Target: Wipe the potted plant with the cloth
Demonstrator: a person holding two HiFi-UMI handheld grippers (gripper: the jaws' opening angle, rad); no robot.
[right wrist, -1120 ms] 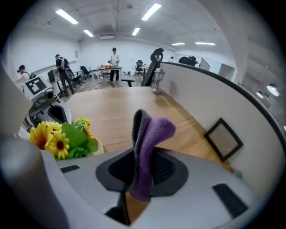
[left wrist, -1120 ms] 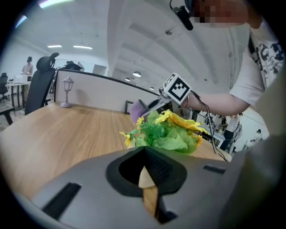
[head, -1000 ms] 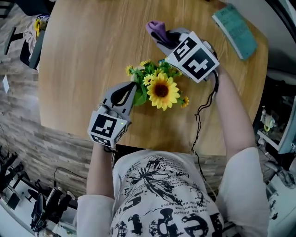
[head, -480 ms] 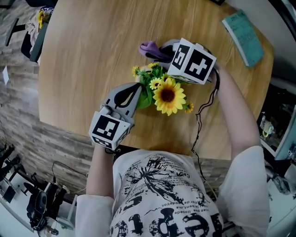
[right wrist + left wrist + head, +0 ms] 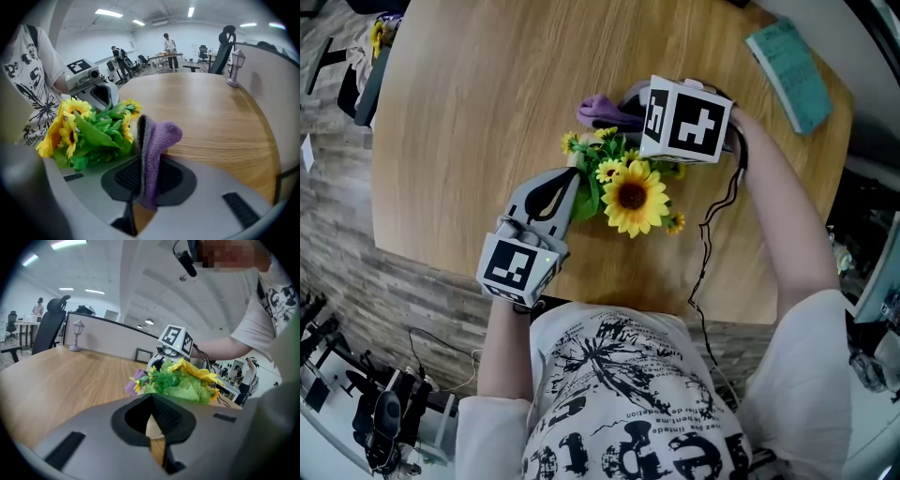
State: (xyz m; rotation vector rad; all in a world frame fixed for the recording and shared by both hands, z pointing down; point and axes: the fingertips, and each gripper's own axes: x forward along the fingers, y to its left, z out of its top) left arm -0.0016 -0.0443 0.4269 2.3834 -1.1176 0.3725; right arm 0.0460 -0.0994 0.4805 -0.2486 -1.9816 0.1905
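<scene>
The potted plant [image 5: 628, 192], a big sunflower with small yellow blooms and green leaves, stands on the round wooden table [image 5: 469, 112]. My left gripper [image 5: 575, 178] reaches into its left side under the leaves, shut; a pale edge of the plant shows between its pads. In the left gripper view the plant [image 5: 183, 380] sits just past the closed gripper [image 5: 152, 413]. My right gripper [image 5: 626, 111] is at the plant's far side, shut on a purple cloth [image 5: 598, 111]. That cloth [image 5: 154, 138] sticks up from the gripper [image 5: 143, 185] and touches the leaves [image 5: 89, 131].
A teal book [image 5: 795, 64] lies at the table's far right edge. A black cable [image 5: 712, 216] hangs from the right gripper across the table's near side. A small lantern ornament [image 5: 233, 65] stands by a partition. Office chairs and people are far behind.
The right gripper has swung left and down toward the plant and rolled, bringing the purple cloth against the small flowers. The left gripper has stayed put.
</scene>
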